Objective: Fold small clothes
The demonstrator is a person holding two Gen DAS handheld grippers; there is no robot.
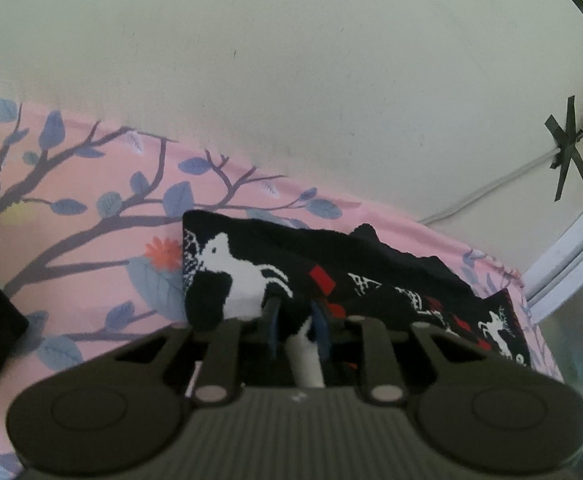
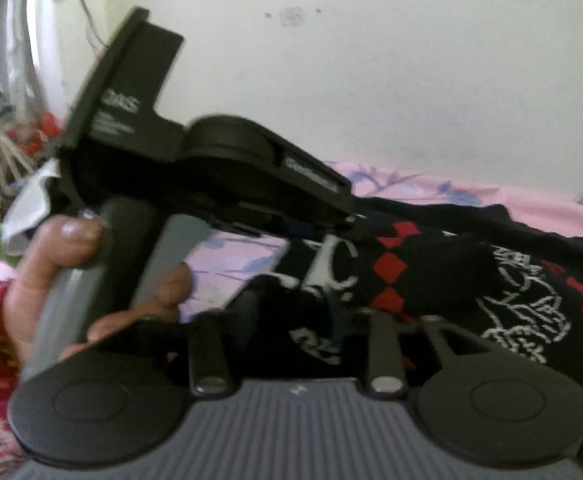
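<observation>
Nearest the left wrist lens, the left gripper (image 1: 295, 320) pinches a fold of the black patterned garment (image 1: 371, 276). Bare pink floral sheet (image 1: 91, 240) lies open to the left; the cream wall (image 1: 291, 80) closes the far side. Whether the right gripper (image 2: 311, 312) grips the cloth cannot be told. A hand (image 2: 51, 272) holds the left tool's grip.

Printed lettering present on the left gripper's (image 2: 347, 220) black body, seen from the right wrist view: one larger line, smaller lines beneath, plus a strip label nearer its fingers. All blurred, illegible. White markings on black garment (image 2: 511, 312) not readable as text.
</observation>
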